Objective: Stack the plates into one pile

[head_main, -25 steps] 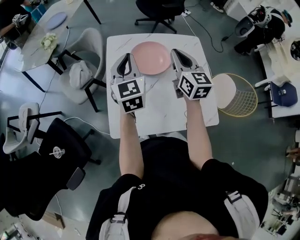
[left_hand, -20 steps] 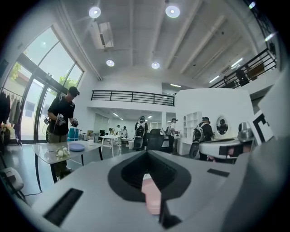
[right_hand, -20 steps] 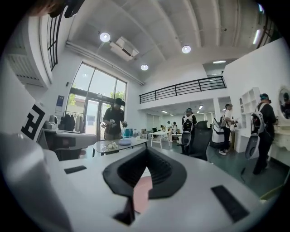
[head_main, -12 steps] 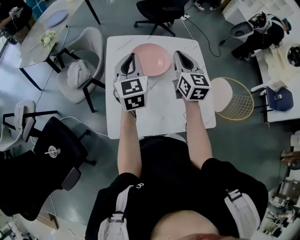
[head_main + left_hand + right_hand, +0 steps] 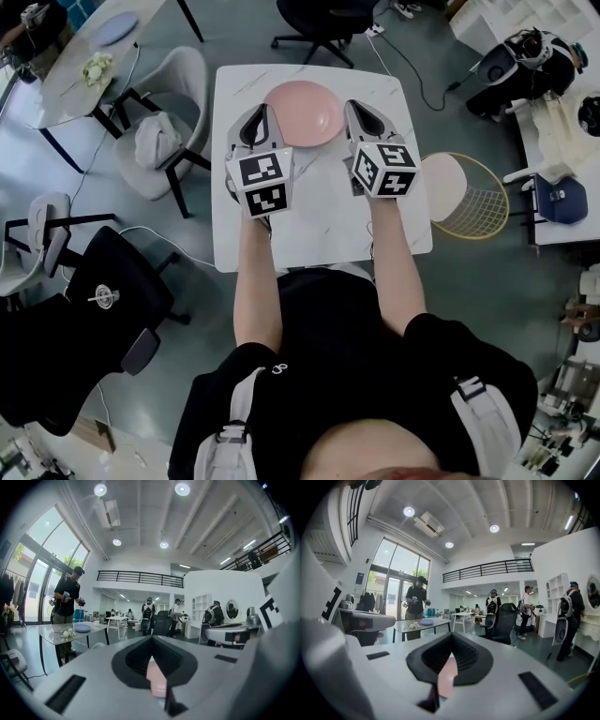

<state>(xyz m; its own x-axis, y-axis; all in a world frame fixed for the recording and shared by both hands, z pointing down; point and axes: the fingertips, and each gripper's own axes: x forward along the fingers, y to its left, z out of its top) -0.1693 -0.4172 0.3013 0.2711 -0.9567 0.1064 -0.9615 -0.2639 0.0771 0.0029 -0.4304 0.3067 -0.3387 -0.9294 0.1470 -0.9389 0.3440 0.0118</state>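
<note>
Both tools are closed tight with nothing clamped. The left gripper (image 5: pixel 257 112) and right gripper (image 5: pixel 355 107) flank the pink plate (image 5: pixel 302 112), and each gripper view shows only a pink sliver through the slit between the shut jaws. The plate sits at the far end of the white table (image 5: pixel 319 225), near the edge, and I can't tell if it's one plate or a finished pile. The risk is that the tips are just beside the rim, so any sideways drift or forward push could shove it toward that far edge or skew a stack. The jaws must also open before any pickup, otherwise they just ram the rim.
</note>
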